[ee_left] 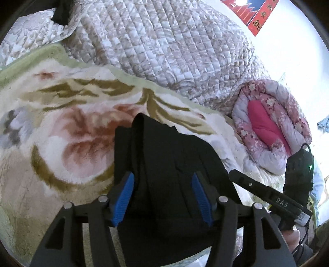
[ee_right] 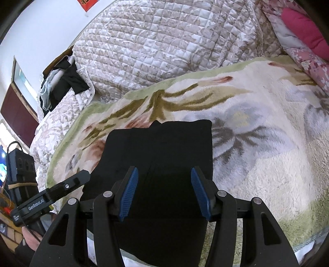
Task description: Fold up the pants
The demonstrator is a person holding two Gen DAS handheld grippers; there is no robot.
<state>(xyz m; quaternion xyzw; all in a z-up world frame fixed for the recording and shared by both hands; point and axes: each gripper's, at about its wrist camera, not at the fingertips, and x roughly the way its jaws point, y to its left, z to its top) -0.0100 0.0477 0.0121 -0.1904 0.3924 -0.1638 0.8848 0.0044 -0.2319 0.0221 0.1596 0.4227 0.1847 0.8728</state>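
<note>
Black pants point(ee_left: 164, 156) lie folded into a compact stack on a fluffy floral blanket point(ee_left: 61, 123), near the bed's front edge. They also show in the right wrist view point(ee_right: 160, 147). My left gripper point(ee_left: 162, 180) hovers over the pants, its blue-padded jaws wide apart and holding nothing. My right gripper point(ee_right: 162, 176) also hovers over the pants, jaws wide apart and empty. The right gripper's body point(ee_left: 267, 195) shows at the right of the left wrist view. The left gripper's body point(ee_right: 51, 195) shows at the left of the right wrist view.
A quilted beige bedspread point(ee_left: 164, 45) is heaped behind the blanket. A rolled pink floral quilt point(ee_left: 271, 123) lies at the right. Dark clothes point(ee_right: 61, 82) hang at the bed's far left. A white wall with a red banner point(ee_left: 259, 14) stands behind.
</note>
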